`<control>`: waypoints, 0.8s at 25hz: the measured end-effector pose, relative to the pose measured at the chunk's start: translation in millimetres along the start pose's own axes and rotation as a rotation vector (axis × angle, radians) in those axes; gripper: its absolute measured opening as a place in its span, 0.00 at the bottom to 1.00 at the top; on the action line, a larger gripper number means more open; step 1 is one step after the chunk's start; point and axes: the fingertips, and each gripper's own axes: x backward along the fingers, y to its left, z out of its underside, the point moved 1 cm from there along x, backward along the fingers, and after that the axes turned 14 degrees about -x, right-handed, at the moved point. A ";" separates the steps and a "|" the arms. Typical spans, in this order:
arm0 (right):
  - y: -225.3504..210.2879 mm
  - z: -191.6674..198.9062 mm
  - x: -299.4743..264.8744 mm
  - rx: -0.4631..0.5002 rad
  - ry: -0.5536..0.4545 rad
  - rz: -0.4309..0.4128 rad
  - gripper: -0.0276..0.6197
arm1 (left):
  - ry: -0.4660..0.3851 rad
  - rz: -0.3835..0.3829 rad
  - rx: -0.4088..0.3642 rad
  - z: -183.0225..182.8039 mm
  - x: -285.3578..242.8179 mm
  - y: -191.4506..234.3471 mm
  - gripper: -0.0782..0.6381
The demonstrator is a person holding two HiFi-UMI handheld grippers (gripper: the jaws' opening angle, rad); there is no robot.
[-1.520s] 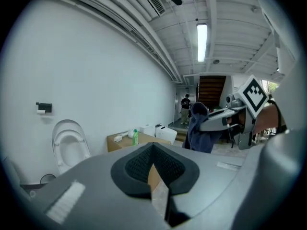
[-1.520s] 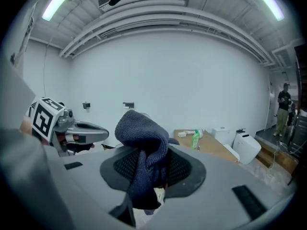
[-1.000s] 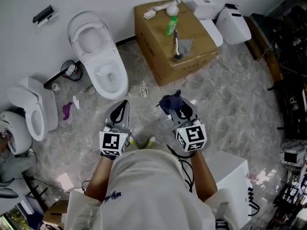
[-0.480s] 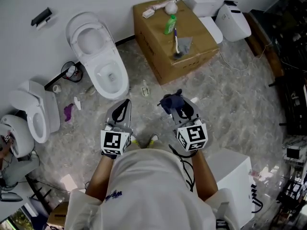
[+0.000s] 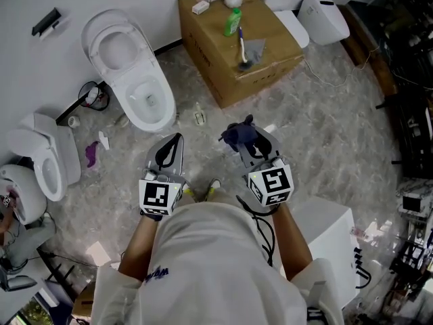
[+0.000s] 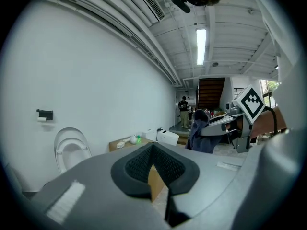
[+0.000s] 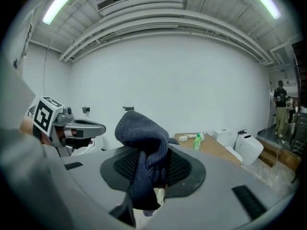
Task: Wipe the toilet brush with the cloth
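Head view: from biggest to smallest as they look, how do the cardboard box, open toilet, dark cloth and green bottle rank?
1. cardboard box, only slightly ahead of the next
2. open toilet
3. dark cloth, though it is nearer the camera, which flatters it
4. green bottle

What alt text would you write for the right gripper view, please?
The right tongs are shut on a dark blue cloth that bunches up above them. Behind are a cardboard box bearing a green bottle and, at left, the left tongs.
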 end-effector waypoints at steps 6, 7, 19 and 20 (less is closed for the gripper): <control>4.1 -1.5 -0.6 0.026 0.025 -0.021 0.24 | 0.005 0.014 0.003 -0.5 3.1 -6.4 0.11; 5.5 -2.4 -3.2 0.039 0.032 -0.026 0.24 | 0.001 0.016 0.001 -1.8 3.0 -5.8 0.11; 21.3 6.3 -19.8 0.134 0.157 -0.140 0.24 | 0.026 0.012 0.000 7.4 10.4 -5.4 0.11; 21.5 6.8 -22.8 0.126 0.157 -0.146 0.24 | 0.032 0.005 0.001 9.8 10.9 -3.7 0.11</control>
